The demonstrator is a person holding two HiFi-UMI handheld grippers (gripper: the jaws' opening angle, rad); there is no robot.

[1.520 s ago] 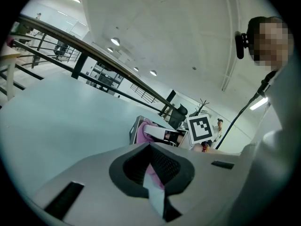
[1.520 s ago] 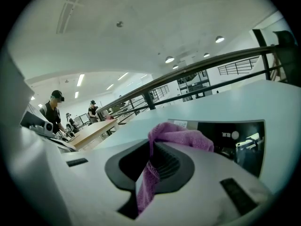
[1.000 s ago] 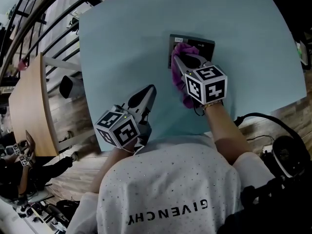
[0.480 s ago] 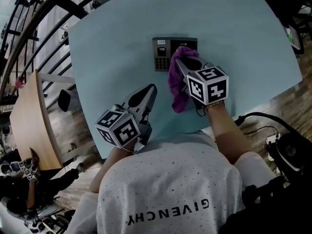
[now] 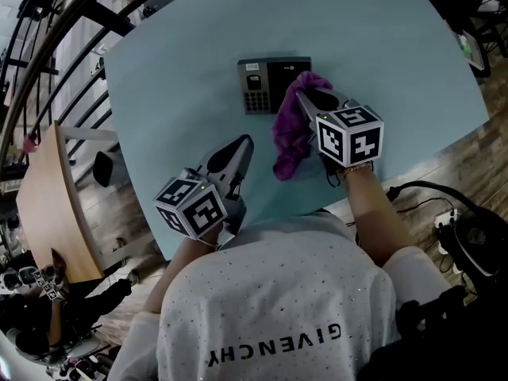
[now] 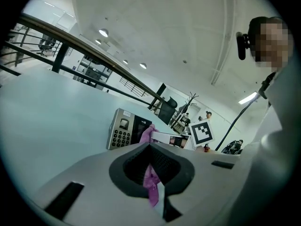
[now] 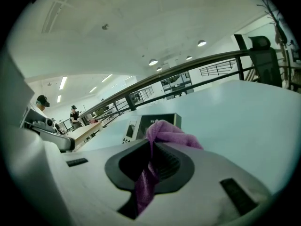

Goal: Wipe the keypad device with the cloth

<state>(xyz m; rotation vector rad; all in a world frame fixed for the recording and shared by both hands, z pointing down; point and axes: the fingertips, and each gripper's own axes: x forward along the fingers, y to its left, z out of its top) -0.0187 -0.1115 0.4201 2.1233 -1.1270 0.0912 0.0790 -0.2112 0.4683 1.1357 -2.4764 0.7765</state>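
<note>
The right gripper's (image 5: 304, 95) jaws pinch the cloth (image 5: 290, 130). Its bunched end touches the device's (image 5: 266, 82) right end and its tail trails toward the person. A second ago the cloth covered the device; now the keypad is bare, so one rightward pass looks done. The left gripper's (image 5: 243, 144) jaws are drawn near-together, empty, well apart from the device. Bare table (image 5: 175, 70) surrounds the device, edges far off.

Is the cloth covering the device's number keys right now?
No, the keys show bare at the left of the device, while the cloth sits at its right end.
</note>
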